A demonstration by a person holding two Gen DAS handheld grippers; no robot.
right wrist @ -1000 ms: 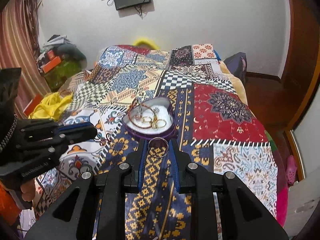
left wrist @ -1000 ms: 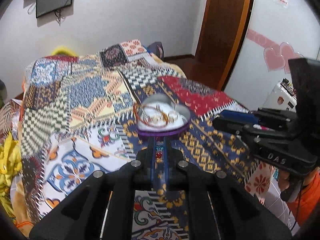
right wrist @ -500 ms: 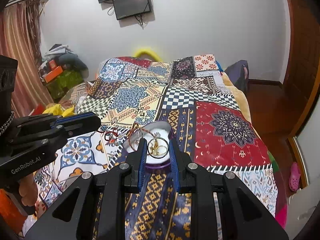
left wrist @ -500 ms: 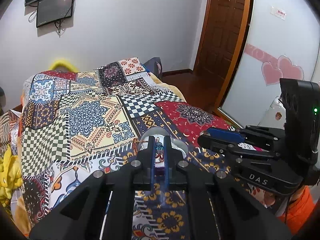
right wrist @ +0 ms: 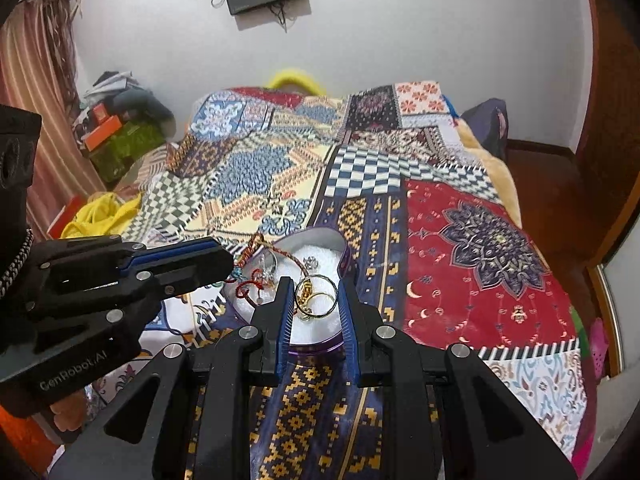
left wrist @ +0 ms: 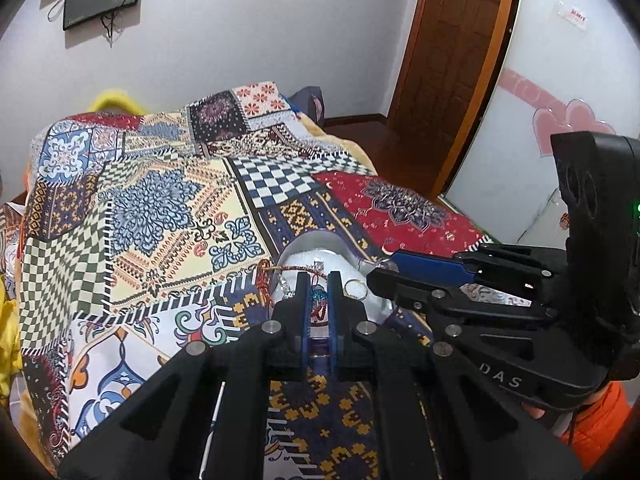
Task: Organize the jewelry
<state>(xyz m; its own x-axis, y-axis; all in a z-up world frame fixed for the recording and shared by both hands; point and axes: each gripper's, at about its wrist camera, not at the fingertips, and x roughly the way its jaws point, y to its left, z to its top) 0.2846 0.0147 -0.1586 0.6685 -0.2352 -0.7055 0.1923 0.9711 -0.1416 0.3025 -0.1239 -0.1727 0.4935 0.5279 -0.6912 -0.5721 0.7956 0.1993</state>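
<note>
A heart-shaped purple box (right wrist: 347, 261) with white lining lies on the patchwork quilt; it also shows in the left wrist view (left wrist: 316, 240). Rings, a red cord bracelet (right wrist: 256, 286) and a red-gold cord (right wrist: 288, 258) lie in it. My right gripper (right wrist: 316, 298) is open over the box, a gold bangle (right wrist: 318, 296) lying loose between its fingers. My left gripper (left wrist: 319, 294) is shut on a red beaded bracelet (left wrist: 318, 300) with a blue bead, over the box's near-left edge. Each gripper shows in the other's view, the left one (right wrist: 224, 258) and the right one (left wrist: 378, 270).
The patchwork quilt (right wrist: 460, 240) covers the bed. Clothes and boxes (right wrist: 116, 136) pile up at the far left, a yellow cloth (right wrist: 100, 212) beside the bed. A wooden door (left wrist: 448, 60) and white wardrobe (left wrist: 560, 92) stand to the right.
Both grippers moved forward over the box. The right gripper's fingers have spread and the bangle now lies loose in the box. The left gripper stays shut on the bracelet.
</note>
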